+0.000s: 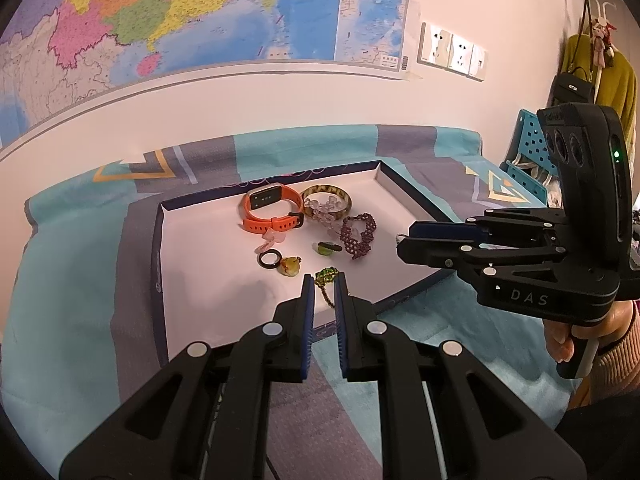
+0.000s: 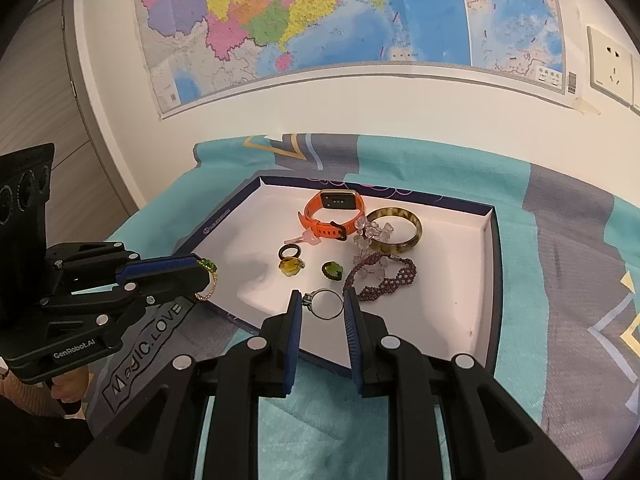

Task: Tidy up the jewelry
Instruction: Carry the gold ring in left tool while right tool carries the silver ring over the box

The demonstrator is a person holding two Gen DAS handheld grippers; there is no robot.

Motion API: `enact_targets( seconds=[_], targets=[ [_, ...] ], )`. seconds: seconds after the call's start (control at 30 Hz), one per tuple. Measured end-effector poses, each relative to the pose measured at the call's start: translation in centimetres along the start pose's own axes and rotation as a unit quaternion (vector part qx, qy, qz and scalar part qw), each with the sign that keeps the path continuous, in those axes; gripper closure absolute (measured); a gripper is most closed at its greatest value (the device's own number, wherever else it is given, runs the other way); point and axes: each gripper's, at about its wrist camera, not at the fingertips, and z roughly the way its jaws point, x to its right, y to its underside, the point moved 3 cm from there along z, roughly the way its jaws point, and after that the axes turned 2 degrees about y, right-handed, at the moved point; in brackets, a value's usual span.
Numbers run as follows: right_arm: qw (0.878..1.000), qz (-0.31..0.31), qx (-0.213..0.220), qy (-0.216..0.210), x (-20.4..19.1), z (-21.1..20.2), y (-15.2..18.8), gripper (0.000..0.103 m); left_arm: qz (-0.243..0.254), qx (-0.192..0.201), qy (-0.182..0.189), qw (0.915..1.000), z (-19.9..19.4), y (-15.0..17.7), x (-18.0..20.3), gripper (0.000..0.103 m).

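A white tray [image 1: 188, 248] [image 2: 484, 248] with a dark blue rim lies on a teal and grey cloth. In it are an orange watch [image 1: 272, 222] [image 2: 332, 228], an amber bangle [image 1: 320, 189] [image 2: 416, 232], a purple beaded bracelet [image 1: 358, 236] [image 2: 400, 278], a clear crystal bracelet [image 2: 372, 232], a black ring [image 2: 282, 254], a yellow pendant [image 1: 290, 266] and a green stone [image 2: 332, 270]. My left gripper [image 1: 324, 292] [image 2: 206, 276] is shut on a green pendant [image 1: 326, 278] [image 2: 209, 266] with a gold chain, over the tray's near edge. My right gripper [image 2: 323, 308] [image 1: 400, 240] holds a silver ring [image 2: 326, 304] between its pads.
The cloth [image 1: 80, 280] [image 2: 580, 280] reaches back to a wall with a large map [image 2: 320, 20] and sockets [image 1: 452, 50]. A blue perforated rack [image 1: 532, 148], a black bag and a yellow garment are at the right. A hand [image 1: 560, 340] grips the right tool's handle.
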Motion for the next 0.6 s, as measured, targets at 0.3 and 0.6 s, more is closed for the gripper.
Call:
enact_targets(
  seconds=[0.3,0.6],
  targets=[
    [1.0,0.005,-0.006,0.0,0.3,0.8,-0.1,0.084,-0.004,-0.003,-0.004,1.0,0.6,0.0,-0.4,0.093],
    [1.0,0.008,-0.012,-0.001,0.4,1.7,-0.2,0.084,-0.01,-0.006,-0.004,0.9999,1.1,0.0,-0.7,0.093]
  ],
)
